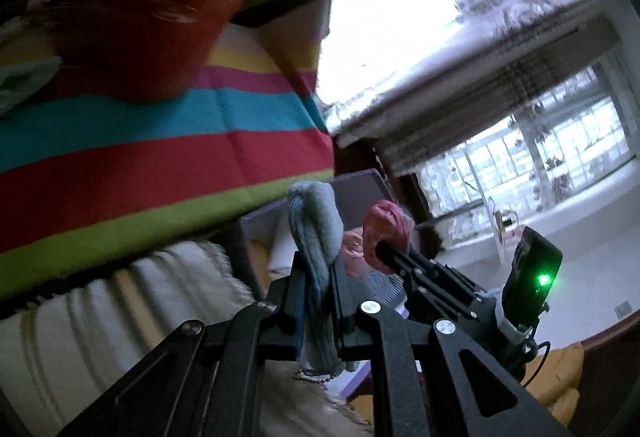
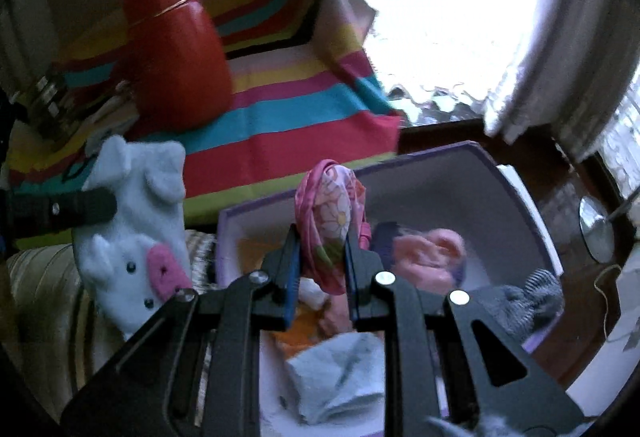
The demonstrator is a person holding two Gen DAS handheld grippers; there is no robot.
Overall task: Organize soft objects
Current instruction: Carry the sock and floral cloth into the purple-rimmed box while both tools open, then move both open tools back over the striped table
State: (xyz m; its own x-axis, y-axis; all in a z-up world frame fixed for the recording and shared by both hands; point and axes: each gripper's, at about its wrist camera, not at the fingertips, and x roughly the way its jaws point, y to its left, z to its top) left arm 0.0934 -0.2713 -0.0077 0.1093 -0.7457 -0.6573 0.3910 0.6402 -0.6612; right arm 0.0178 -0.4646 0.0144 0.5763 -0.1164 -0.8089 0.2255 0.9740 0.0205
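My left gripper (image 1: 316, 269) is shut on a pale blue plush animal (image 1: 316, 233), which shows in the right wrist view (image 2: 136, 233) as a white-blue pig toy with a pink snout. My right gripper (image 2: 322, 257) is shut on a pink floral cloth (image 2: 330, 221) and holds it above a white box with a purple rim (image 2: 516, 181); that cloth also shows in the left wrist view (image 1: 386, 233). The box holds a pink knit item (image 2: 428, 257), a light blue cloth (image 2: 340, 377) and a grey knit item (image 2: 528, 301).
A striped, multicoloured cloth (image 2: 288, 117) covers a raised surface behind the box, with a red flask (image 2: 176, 49) and a glass jar (image 2: 48, 105) on it. A cream ribbed cushion (image 1: 100, 317) lies at the lower left. A bright window (image 1: 520, 157) is at the right.
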